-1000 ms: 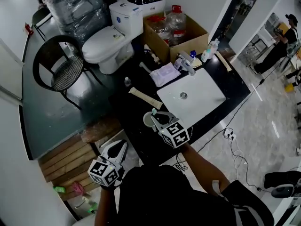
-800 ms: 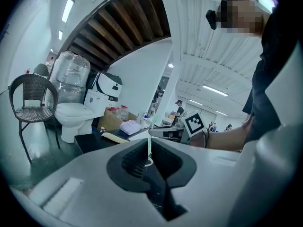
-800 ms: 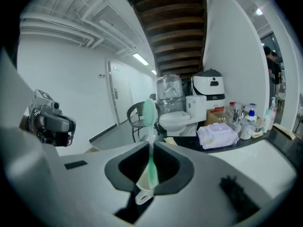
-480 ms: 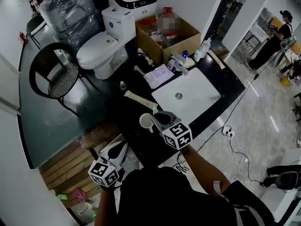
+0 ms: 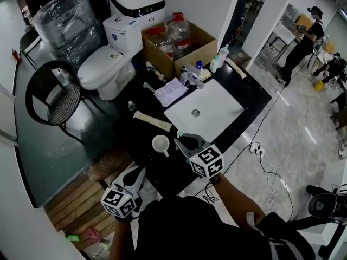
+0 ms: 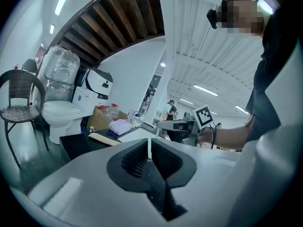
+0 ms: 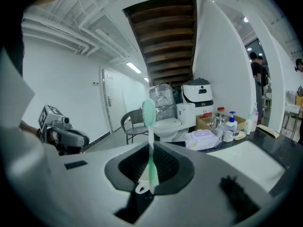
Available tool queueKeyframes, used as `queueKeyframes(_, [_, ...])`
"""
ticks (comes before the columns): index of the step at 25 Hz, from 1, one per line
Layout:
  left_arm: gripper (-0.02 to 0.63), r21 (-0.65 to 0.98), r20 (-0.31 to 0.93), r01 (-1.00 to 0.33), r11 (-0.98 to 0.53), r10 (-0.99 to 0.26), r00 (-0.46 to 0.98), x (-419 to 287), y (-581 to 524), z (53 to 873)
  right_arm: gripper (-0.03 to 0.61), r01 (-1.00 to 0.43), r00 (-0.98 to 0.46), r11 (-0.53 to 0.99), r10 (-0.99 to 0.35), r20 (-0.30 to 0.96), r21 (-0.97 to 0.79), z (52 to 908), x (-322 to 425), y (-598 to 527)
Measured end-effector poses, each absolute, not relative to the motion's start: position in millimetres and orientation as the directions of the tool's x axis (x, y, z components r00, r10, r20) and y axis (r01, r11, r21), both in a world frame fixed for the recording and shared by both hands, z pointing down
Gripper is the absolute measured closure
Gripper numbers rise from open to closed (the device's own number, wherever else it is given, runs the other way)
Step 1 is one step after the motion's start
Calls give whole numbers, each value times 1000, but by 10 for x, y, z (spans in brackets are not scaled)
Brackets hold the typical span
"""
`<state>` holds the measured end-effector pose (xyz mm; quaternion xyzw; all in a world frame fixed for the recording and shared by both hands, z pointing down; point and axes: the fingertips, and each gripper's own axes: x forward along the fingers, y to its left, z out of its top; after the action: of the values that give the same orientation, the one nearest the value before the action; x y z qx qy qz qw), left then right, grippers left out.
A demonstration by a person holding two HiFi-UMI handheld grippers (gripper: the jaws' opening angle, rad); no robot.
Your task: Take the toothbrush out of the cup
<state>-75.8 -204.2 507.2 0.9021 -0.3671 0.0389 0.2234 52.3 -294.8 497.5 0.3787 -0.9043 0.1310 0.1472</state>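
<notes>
The green-and-white toothbrush [image 7: 149, 141] stands upright between the jaws of my right gripper [image 7: 150, 171], bristle head on top, clear of the cup. In the head view the right gripper [image 5: 182, 140] hovers just right of the white cup [image 5: 160, 144], which stands on the black counter [image 5: 135, 140]; the toothbrush [image 5: 179, 135] shows only as a small green tip there. Part of the cup [image 7: 143, 179] shows below the jaws in the right gripper view. My left gripper [image 5: 135, 176] hangs off the counter's near-left corner, its jaws [image 6: 149, 157] closed with nothing between them.
A white sink basin [image 5: 211, 121] lies right of the cup, with a faucet [image 5: 191, 76] and bottles behind it. A cream tube [image 5: 153, 121] and a tissue pack [image 5: 171, 92] lie on the counter. Beyond stand a toilet [image 5: 100, 66], a chair [image 5: 51, 93] and a cardboard box [image 5: 176, 42].
The right gripper has lifted the toothbrush out of the cup and drawn to the right of it. The left gripper has stayed low at the left.
</notes>
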Motion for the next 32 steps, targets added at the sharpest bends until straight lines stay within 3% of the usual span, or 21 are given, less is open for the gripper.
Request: queueKeyframes(32, [588,369,201,-622,-691,-594,779,-515,-2048,4909,542,-768,-624,626,-684,379,-136,4986,970,-2325])
